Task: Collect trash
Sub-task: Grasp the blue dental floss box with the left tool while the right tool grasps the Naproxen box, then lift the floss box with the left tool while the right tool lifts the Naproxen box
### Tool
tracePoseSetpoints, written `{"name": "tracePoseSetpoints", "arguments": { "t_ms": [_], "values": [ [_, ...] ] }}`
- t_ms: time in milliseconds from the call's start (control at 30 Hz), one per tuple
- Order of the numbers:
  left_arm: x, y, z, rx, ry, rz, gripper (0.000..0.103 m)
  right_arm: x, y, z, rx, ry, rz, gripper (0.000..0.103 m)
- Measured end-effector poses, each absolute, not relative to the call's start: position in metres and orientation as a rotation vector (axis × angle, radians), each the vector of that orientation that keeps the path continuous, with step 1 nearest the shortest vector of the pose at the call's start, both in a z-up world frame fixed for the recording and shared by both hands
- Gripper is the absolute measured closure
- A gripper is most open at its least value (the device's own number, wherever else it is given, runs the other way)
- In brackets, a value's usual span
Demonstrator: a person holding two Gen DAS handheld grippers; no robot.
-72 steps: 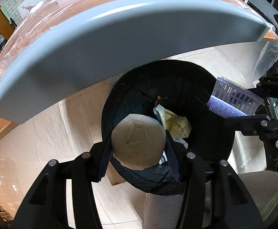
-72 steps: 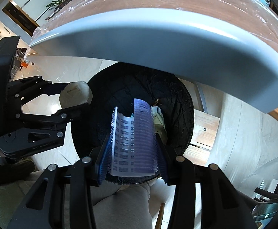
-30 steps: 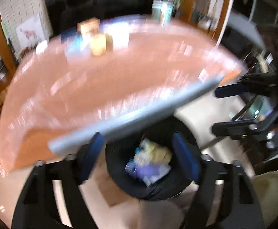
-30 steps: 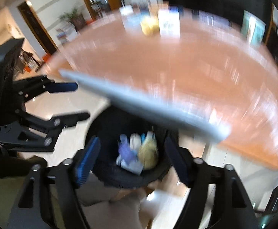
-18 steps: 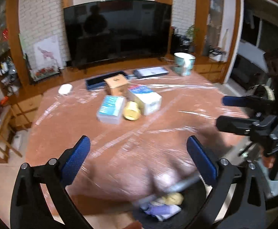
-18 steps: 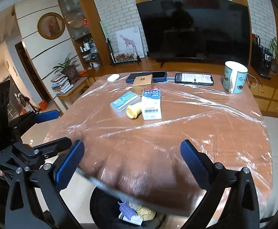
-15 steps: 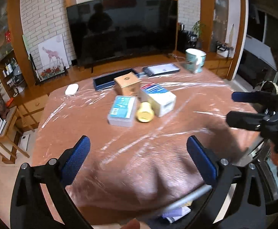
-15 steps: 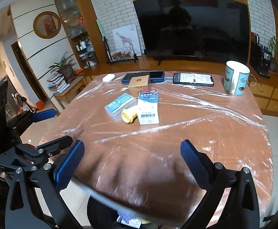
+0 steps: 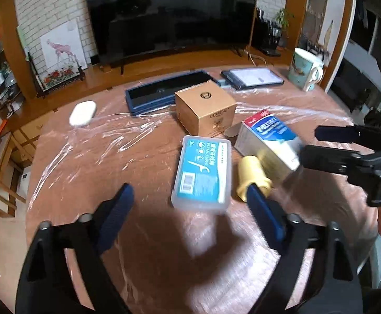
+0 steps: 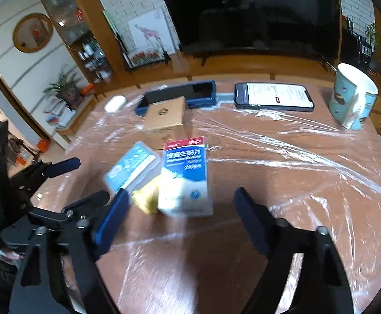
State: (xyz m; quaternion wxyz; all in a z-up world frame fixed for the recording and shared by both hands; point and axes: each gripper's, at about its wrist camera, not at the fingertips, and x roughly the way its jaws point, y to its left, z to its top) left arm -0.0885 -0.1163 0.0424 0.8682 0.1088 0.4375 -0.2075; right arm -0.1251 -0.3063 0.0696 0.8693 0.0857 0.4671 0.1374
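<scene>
left gripper: fingers apart and closing, nothing between them; the blue-labelled floss case lies just ahead of the tips, the yellow cup beside the right-hand finger. right gripper: fingers apart and closing, empty; the white-and-blue medicine box lies just ahead between them, the same yellow cup at the left-hand finger. beyond both, a brown carton on the film-covered counter. step judged: reaching for the next trash. next: advance until an item sits between the pads, then clamp.
</scene>
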Motion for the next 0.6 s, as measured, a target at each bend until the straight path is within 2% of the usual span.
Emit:
{"name": "tracePoseSetpoints", "arguments": {
  "t_ms": [100,267,400,600],
  "values": [
    [-0.075,-0.120,0.033,0.227,0.948,-0.466,0.031,-0.110,-0.299,0.061,0.162,1.002,0.281,0.031],
    [-0.066,-0.128,0.028,0.249,0.959,-0.535,0.032,-0.092,-0.291,0.051,0.161,1.033,0.280,0.037],
    [-0.058,-0.135,0.021,0.277,0.973,-0.560,0.042,-0.085,-0.292,0.043,0.164,1.050,0.261,0.043],
    [-0.047,-0.133,0.013,0.252,1.010,-0.567,0.045,-0.079,-0.304,0.033,0.208,1.065,0.240,0.043]
  ]
}}
